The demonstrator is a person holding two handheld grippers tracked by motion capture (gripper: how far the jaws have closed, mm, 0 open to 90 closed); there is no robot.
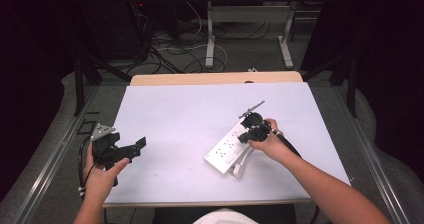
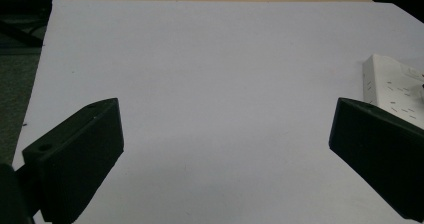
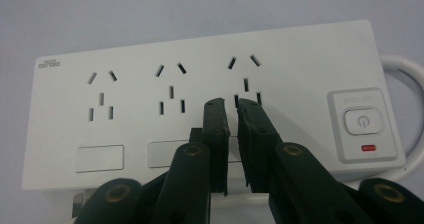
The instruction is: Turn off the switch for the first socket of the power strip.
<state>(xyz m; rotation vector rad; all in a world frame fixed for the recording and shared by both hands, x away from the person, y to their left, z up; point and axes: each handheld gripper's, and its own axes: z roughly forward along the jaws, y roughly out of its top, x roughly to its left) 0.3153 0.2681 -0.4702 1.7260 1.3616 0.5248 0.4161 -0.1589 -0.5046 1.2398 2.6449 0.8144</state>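
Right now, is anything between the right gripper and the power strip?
Nothing visible. The right gripper hangs directly over the white power strip, jaws nearly together with nothing between them, near its third socket.

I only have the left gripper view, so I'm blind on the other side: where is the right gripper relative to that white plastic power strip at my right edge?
Observer: The right gripper hovers over the white plastic power strip, tips at the socket nearest its switch.
Operator: Holding anything?
Observer: No; its jaws stand a narrow gap apart, nothing between them.
Operator: Is the strip on?
Observer: A small red indicator shows under its round power button.
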